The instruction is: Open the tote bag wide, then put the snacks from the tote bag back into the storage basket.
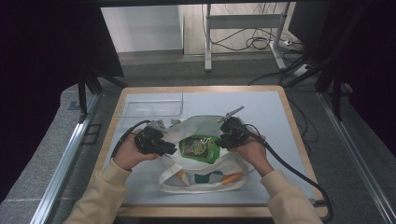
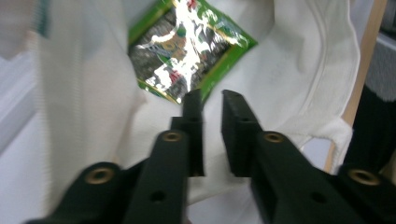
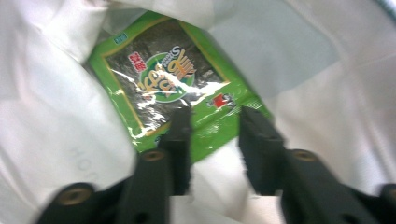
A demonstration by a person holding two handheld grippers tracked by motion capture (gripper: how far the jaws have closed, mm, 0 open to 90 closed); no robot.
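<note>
I hold both grippers at the mouth of the white bag (image 1: 201,172), which lies on the desk (image 1: 275,112) toward its near edge, about midway between the left and right edges. The green packet (image 1: 200,148) sits inside the bag, face up, visible through the opening. My left gripper (image 1: 169,150) is at the left rim of the bag; in the left gripper view its jaws stand a little apart with only a narrow gap, and nothing is pinched between them: the cloth lies beneath and beyond the pads (image 2: 192,105). My right gripper (image 1: 223,140) is at the right rim; in the right gripper view its jaws stand moderately apart, empty, with the packet (image 3: 173,88) just past the tips. Neither gripper has hold of the bag or the packet. Risks as I judge them: with the rim unheld, the soft cloth may sag and close over the packet, hiding it. A closing jaw could catch a fold of cloth together with the foil, dragging the bag. The glossy packet may slip from a shallow edge grip. The loose handles (image 1: 187,184) at the near side could snag a jaw. A clear tray (image 1: 152,108) stands near the far left corner, well apart.
</note>
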